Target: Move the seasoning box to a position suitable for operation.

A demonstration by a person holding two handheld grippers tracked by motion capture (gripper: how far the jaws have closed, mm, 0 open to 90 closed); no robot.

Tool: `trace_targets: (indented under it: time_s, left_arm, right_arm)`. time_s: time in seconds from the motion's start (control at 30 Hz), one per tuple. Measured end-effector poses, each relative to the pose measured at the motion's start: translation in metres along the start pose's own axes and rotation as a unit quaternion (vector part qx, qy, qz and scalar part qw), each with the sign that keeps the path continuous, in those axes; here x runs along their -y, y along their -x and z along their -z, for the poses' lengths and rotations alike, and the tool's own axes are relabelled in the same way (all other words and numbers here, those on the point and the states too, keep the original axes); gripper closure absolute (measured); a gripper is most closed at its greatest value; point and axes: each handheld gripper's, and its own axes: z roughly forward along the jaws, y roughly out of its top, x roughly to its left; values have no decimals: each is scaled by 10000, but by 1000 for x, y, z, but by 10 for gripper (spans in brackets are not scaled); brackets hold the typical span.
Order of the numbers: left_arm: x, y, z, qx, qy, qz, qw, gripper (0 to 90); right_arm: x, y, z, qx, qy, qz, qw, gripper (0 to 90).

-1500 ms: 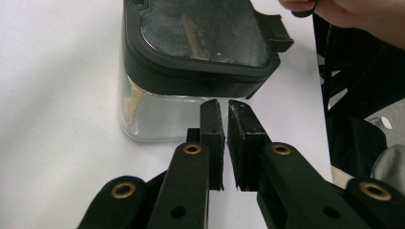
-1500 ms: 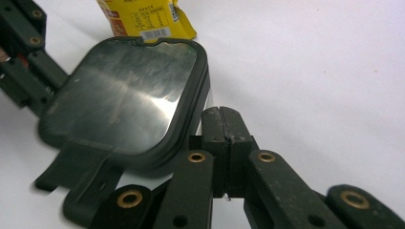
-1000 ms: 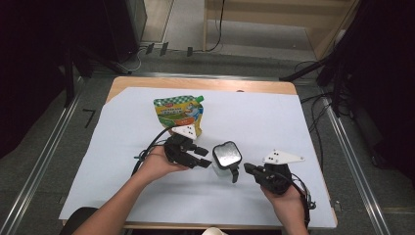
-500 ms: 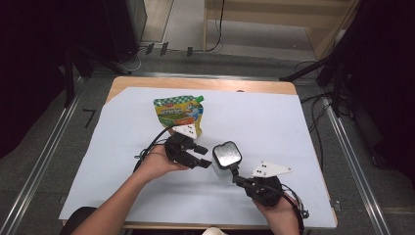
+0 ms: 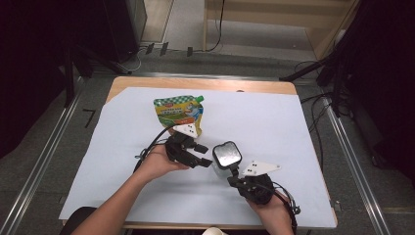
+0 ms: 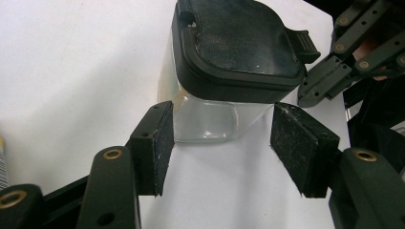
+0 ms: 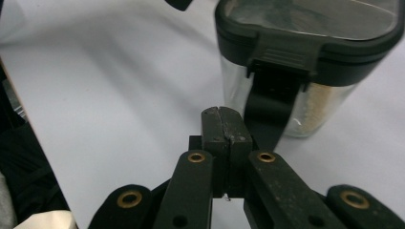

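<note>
A clear jar (image 5: 226,157) with a black latched lid (image 6: 239,43) stands on the white sheet at mid-table. My left gripper (image 5: 205,155) reaches it from the left. Its jaws have just been opening and now stand open, and the jar's near wall (image 6: 210,119) sits in the gap without either pad (image 6: 155,143) pressing on it. My right gripper (image 5: 234,171) comes from the front right. It is shut with nothing held, and its tip (image 7: 223,119) sits just before the jar's latch (image 7: 277,62). A green and yellow spouted pouch (image 5: 178,111) lies flat behind the left hand.
A white sheet (image 5: 293,132) covers most of the wooden table (image 5: 205,84). Cables trail from both grippers over the sheet. Metal rails (image 5: 44,161) run along both sides of the table, with dark equipment and floor cables beyond.
My right gripper has slid left and a little down, closing in on the jar's front. My left gripper's jaws have spread wider beside the jar. Jar and pouch have not moved.
</note>
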Motion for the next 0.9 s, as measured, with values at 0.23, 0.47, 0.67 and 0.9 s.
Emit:
trace_targets:
  time_s: [0.23,0.47,0.67,0.9]
  left_arm:
    - [0,1,0,-28,18,-44,10000,414]
    - [-1,1,0,50,18,-13,10000,438]
    - [-1,2,-1,82,-5,-37,10000,440]
    - [-1,2,-2,150,-15,-10,9999,461]
  right_arm:
    - [0,2,-1,-34,-19,23,10000,900]
    - [1,10,2,69,-16,-62,10000,900]
    - [2,18,5,139,-3,-134,9998,900]
    - [4,32,11,251,-11,-251,9994,900]
